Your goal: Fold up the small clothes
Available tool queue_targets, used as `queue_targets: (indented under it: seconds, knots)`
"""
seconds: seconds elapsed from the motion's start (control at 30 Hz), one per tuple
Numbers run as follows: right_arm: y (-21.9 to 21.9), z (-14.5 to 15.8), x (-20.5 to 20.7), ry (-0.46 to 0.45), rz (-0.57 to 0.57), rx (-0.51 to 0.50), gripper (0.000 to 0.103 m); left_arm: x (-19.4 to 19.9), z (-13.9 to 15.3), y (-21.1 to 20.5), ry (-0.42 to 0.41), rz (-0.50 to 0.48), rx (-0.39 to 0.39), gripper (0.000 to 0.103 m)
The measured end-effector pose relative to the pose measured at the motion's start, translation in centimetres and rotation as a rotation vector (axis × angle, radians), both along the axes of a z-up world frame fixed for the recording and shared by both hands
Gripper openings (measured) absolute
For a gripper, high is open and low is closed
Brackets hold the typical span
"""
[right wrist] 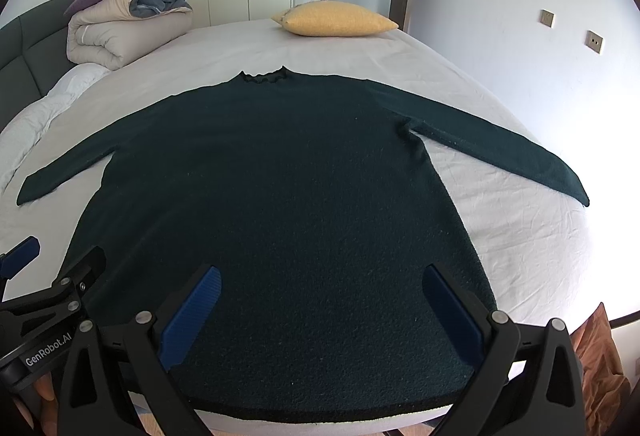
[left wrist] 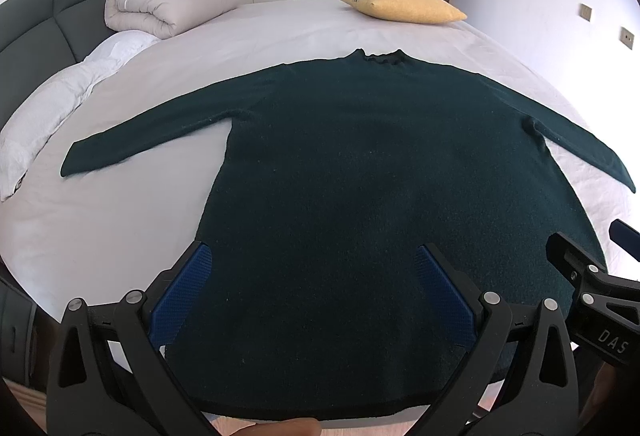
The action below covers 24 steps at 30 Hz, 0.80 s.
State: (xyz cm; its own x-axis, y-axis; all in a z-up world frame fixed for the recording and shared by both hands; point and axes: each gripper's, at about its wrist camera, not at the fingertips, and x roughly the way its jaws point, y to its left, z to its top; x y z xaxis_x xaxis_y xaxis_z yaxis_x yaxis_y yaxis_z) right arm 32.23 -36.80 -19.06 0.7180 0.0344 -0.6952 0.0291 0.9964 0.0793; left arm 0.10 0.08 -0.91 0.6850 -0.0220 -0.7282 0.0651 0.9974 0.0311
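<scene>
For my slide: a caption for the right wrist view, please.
Open right hand-held gripper above dark green sweater spread flat on bed.

The left black claw with blue ribbed pads [left wrist: 312,284] hangs with its jaws spread wide, nothing between them. The right claw [right wrist: 320,296], of the same build, is likewise spread wide and empty. They sit side by side, both pointing forward.

Sweater [left wrist: 360,175] spread flat on bed [left wrist: 280,27], pillow [left wrist: 400,5] behind it, folded duvet [left wrist: 160,3] back-left
</scene>
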Motion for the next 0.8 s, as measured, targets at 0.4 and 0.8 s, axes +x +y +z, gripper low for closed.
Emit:
queue_targets:
  seconds: [0.4, 0.8]
  knots:
    - [-0.11, -0.56, -0.35, 0.003, -0.001, 0.000, 0.103, -0.07, -0.31, 0.04, 0.005, 0.000, -0.004, 0.103]
    - [-0.09, -0.55, -0.32, 0.005, 0.000, 0.000, 0.103, -0.20, -0.63, -0.13, 0.009, -0.001, -0.005, 0.103]
